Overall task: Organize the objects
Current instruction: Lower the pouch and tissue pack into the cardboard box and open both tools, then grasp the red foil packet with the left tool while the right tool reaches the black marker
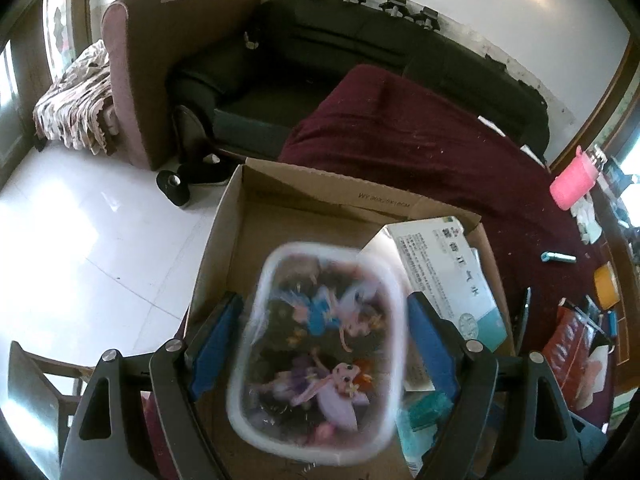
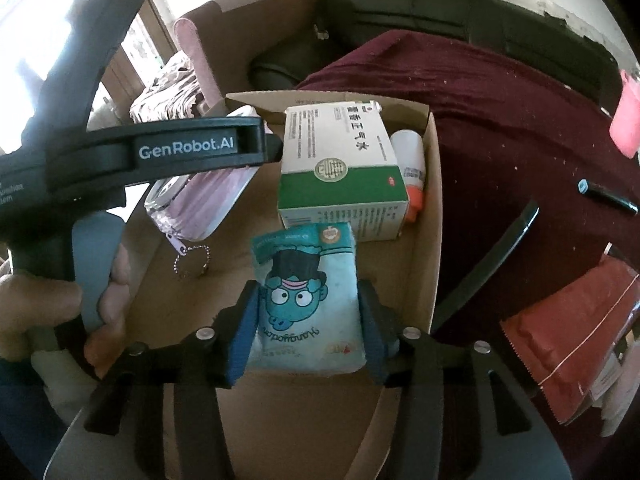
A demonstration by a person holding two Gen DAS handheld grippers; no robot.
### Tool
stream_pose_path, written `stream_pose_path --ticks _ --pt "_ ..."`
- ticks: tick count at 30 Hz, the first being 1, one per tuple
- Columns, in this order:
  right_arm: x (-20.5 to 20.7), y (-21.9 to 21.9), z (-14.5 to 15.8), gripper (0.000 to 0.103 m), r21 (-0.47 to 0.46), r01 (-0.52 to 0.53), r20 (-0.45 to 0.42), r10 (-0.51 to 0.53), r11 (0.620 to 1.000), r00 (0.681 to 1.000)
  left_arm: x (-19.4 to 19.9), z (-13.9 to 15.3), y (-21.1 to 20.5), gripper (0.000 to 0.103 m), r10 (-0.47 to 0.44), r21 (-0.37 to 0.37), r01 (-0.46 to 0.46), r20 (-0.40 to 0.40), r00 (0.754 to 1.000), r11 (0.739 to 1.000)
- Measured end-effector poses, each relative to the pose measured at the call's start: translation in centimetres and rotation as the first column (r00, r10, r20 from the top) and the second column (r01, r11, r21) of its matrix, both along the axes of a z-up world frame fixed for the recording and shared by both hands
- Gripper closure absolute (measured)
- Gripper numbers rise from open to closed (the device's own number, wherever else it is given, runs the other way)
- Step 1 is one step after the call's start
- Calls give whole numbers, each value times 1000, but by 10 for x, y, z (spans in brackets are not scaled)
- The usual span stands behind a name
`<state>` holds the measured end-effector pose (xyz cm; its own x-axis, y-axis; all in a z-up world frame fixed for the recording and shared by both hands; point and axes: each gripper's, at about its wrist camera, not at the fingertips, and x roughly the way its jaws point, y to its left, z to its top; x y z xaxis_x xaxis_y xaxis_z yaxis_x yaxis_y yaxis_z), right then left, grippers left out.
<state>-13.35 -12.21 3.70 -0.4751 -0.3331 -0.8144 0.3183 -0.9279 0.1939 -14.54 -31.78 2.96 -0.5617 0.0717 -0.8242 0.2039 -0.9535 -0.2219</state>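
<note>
1. Pouch [image 1: 316, 348], clear with small dolls inside, sits between the blue pads of the left gripper [image 1: 320, 344], over the open cardboard box [image 1: 224, 240]. It looks blurred, and I cannot tell if the pads press on its sides or only stand close.
2. Tissue pack [image 2: 310, 300], light blue with a cartoon face, lies on the box floor [image 2: 420, 248] between the fingers of the right gripper [image 2: 308, 320]. A narrow gap shows on each side, so these fingers are apart and grip nothing.
3. Just behind the pack stands a white and green carton [image 2: 340, 168], touching it or nearly so.
4. A white bottle with an orange cap [image 2: 412, 168] lies between the carton and the right wall of the box.
5. The left gripper's body crosses the right view at the upper left, with a hand [image 2: 56, 304] on its handle. It hides part of the pouch, whose chain [image 2: 192, 260] hangs down.
6. Around the box is a dark red cloth [image 1: 420, 140] with a red bag [image 2: 572, 340], a pen [image 2: 608, 192] and a pink cup [image 1: 572, 184].
</note>
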Motion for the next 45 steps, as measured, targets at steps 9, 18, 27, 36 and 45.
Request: stream_pose_path --ticks 9,18,27,36,45 --pt "17 13 17 53 -85 -22 -21 21 996 1000 17 25 7 23 -15 27 16 -63 998 1000" --pt "56 85 37 53 -192 54 -39 -63 980 997 44 50 70 23 -171 -2 173 -139 975 985" --pt "85 213 62 53 -281 225 -92 -260 933 961 40 46 176 23 -428 1 430 -85 900 903" --pt "88 328 38 47 -376 405 -35 -449 834 893 -1 22 247 24 -544 37 544 -10 839 838" --pt "85 366 3 47 -428 443 40 -474 787 880 -53 -7 276 22 -621 124 610 72 781 782"
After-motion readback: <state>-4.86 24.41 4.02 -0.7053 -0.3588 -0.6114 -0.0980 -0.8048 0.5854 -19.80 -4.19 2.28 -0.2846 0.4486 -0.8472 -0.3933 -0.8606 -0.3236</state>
